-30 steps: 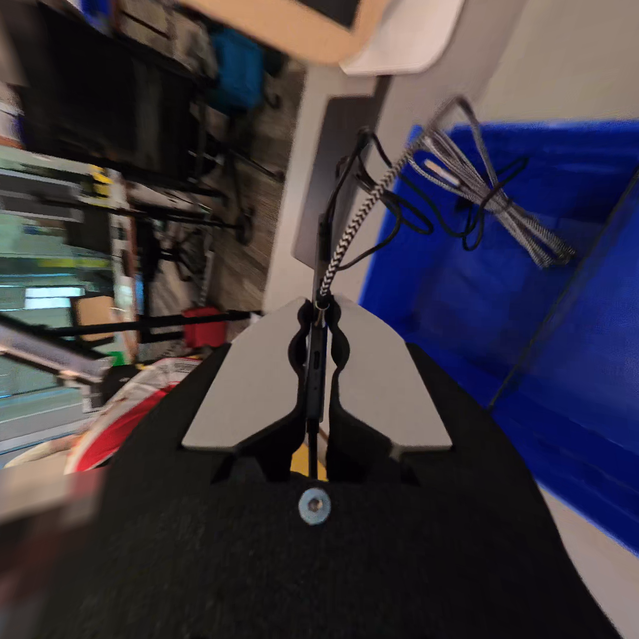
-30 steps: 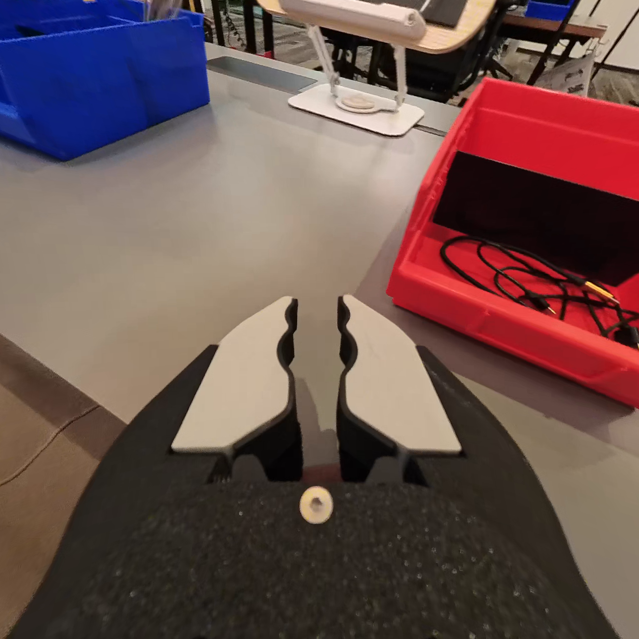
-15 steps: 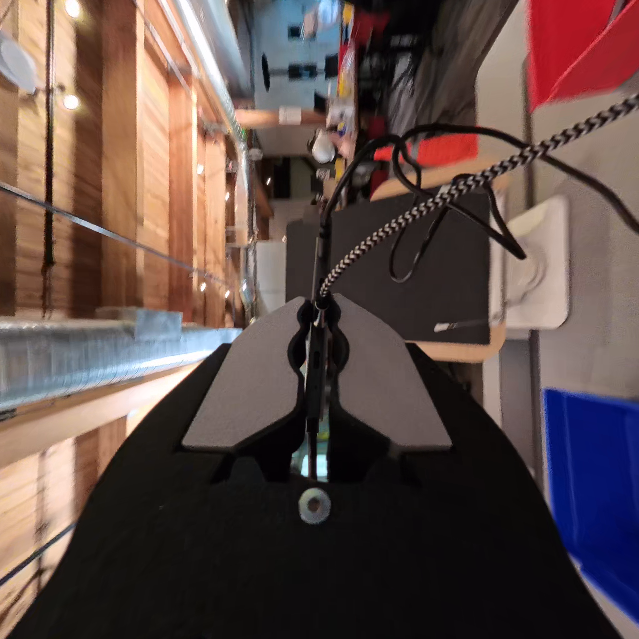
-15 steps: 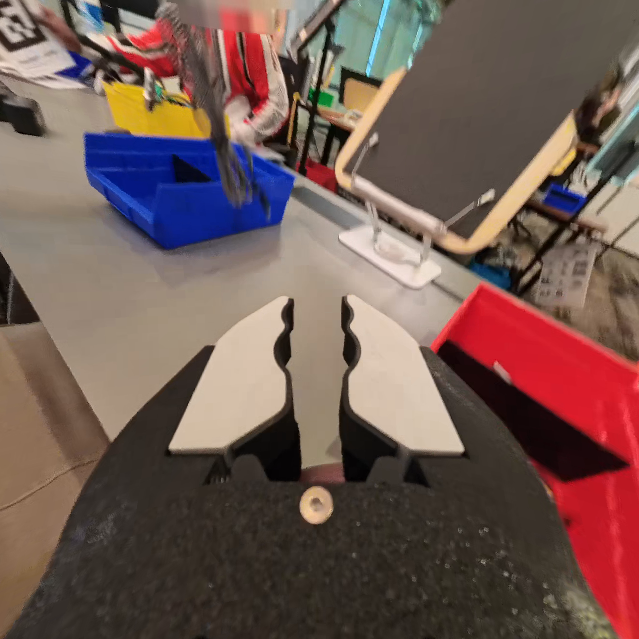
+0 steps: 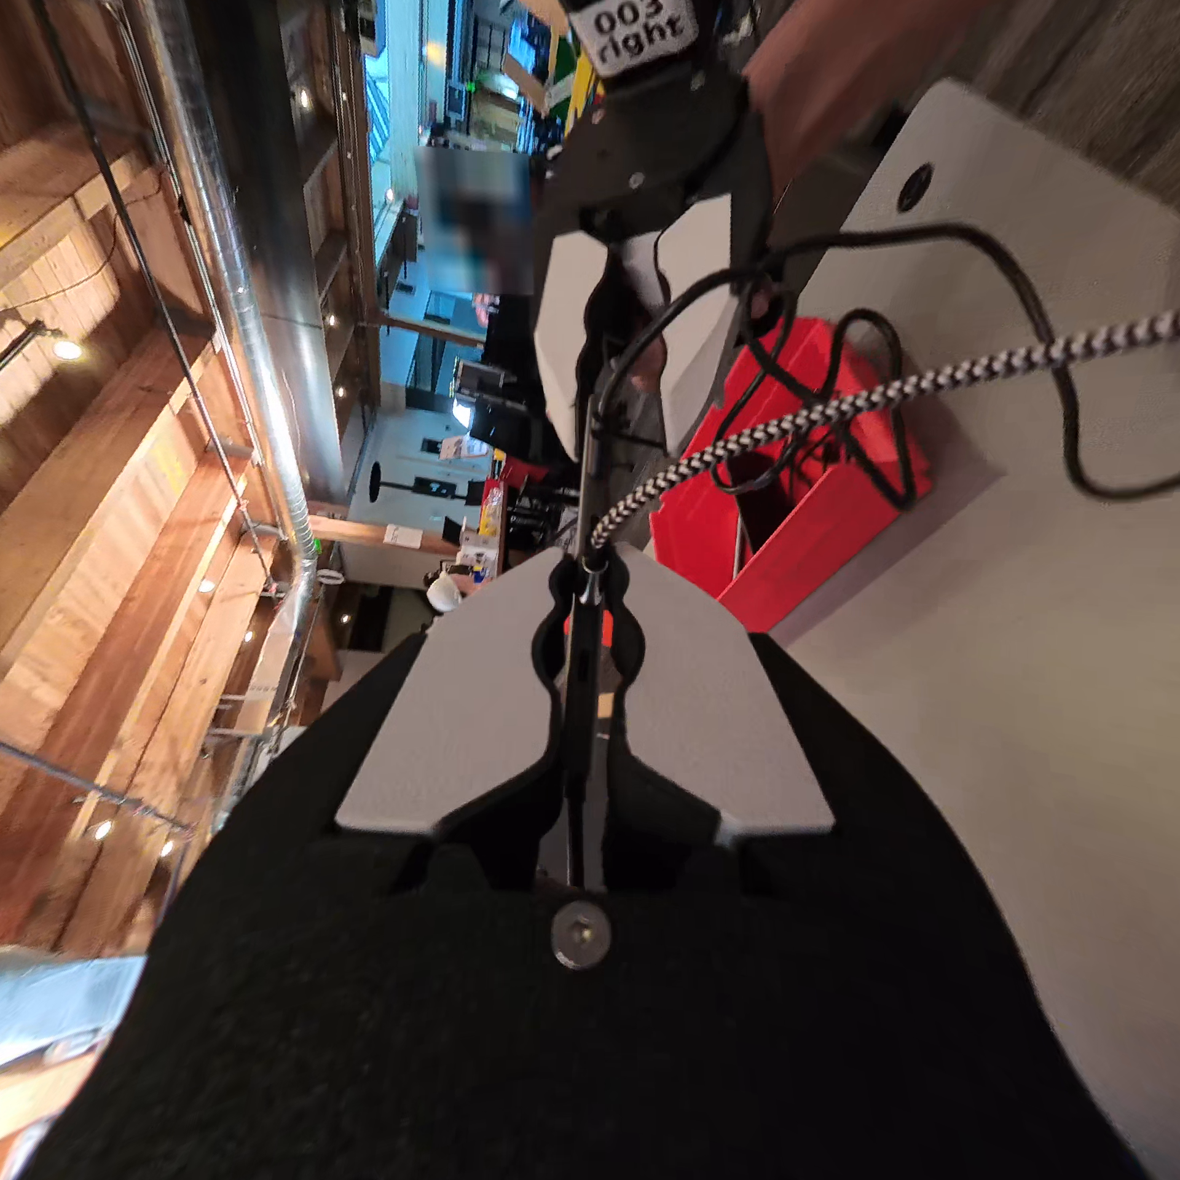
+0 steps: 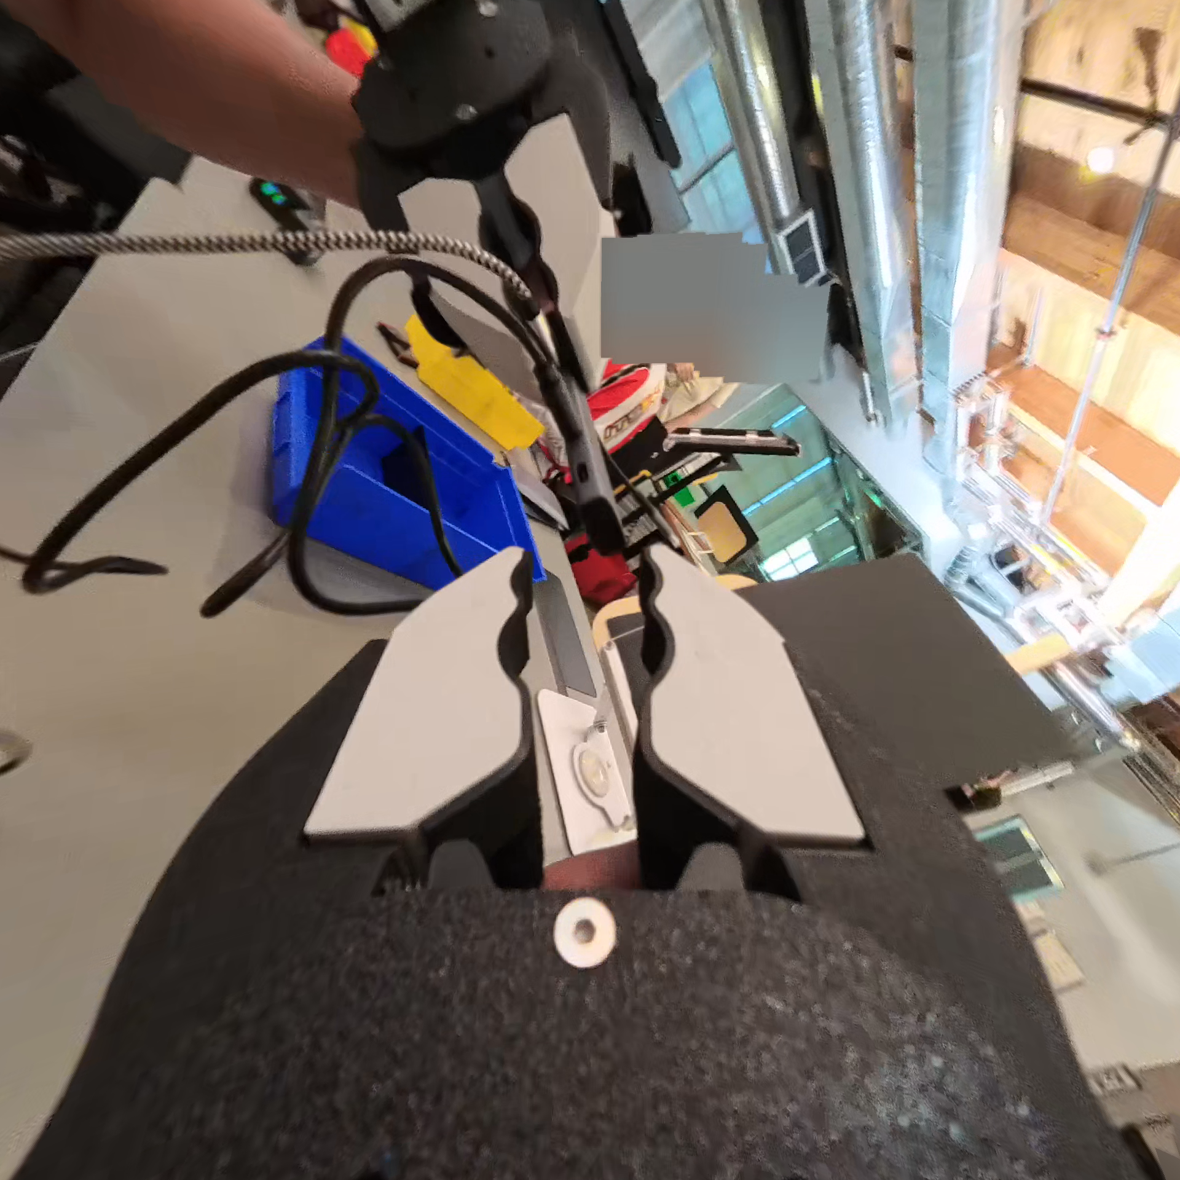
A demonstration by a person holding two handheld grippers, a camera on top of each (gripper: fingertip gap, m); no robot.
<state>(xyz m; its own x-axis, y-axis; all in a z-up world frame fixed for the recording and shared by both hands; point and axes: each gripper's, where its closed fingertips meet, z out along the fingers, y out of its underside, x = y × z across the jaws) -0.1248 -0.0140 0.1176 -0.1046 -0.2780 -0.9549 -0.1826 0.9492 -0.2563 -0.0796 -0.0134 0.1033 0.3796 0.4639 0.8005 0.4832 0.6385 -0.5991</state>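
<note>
My left gripper [image 5: 590, 562] is shut on a slim black device [image 5: 590, 447] held in the air. A black-and-white braided cable [image 5: 798, 421] and a thin black cable [image 5: 1073, 408] hang from it. My right gripper [image 6: 584, 568] is open and faces the left one head-on. The device's free end [image 6: 584, 447] reaches the gap between the right fingertips. The right gripper also shows in the left wrist view [image 5: 622, 434], and the left gripper in the right wrist view [image 6: 533, 281].
A grey table [image 6: 128, 670] lies below. On it stand a blue bin [image 6: 396, 511], a yellow bin [image 6: 472, 383] and a red bin [image 5: 798, 523]. A dark board [image 6: 894, 670] sits on a white stand [image 6: 587, 766]. A person's hand [image 6: 191, 83] holds the left gripper. The grippers' ends are close to 6 cm from one another.
The left gripper carried the device and cables up from the blue bin and turned. The right gripper rose from the table to face it, still open.
</note>
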